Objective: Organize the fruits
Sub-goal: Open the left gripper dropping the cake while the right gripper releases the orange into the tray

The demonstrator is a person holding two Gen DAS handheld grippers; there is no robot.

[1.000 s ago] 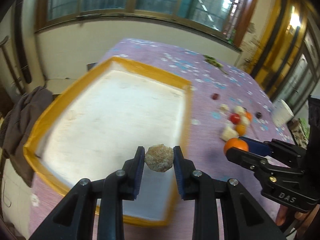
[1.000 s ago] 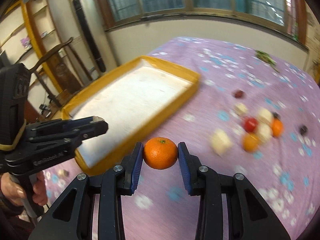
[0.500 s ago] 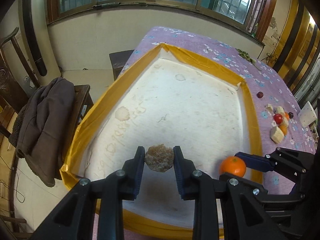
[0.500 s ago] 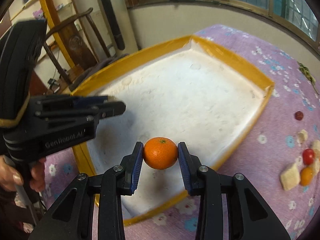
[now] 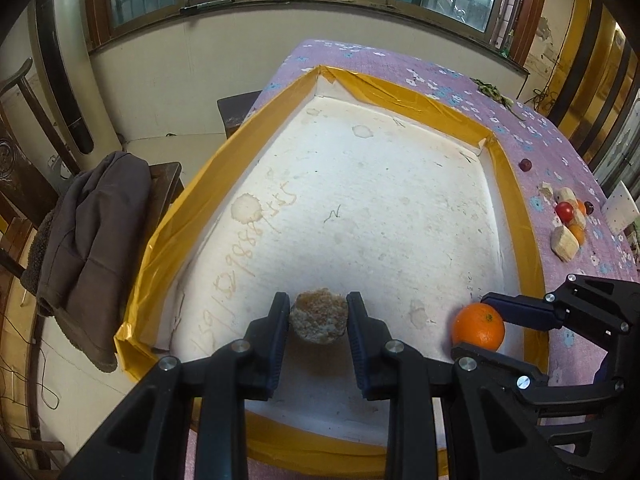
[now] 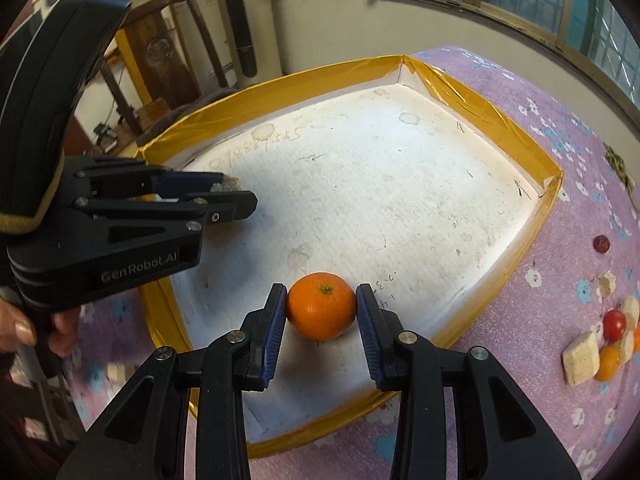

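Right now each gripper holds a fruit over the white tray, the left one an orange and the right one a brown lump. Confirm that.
The fruits are swapped. The left gripper is shut on the brown lump, as the left wrist view shows, and the right gripper is shut on the orange, as the right wrist view shows. Both are over the white tray.

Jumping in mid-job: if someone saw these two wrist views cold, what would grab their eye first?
Probably the bright round orange pinched in the right claw just above the near end of the big white foam tray with yellow-taped rim. Next, the rough brown lumpy ball gripped in the left claw beside it over the same tray. To the tray's right, a small heap of fruit pieces sits on the purple flowered tablecloth.
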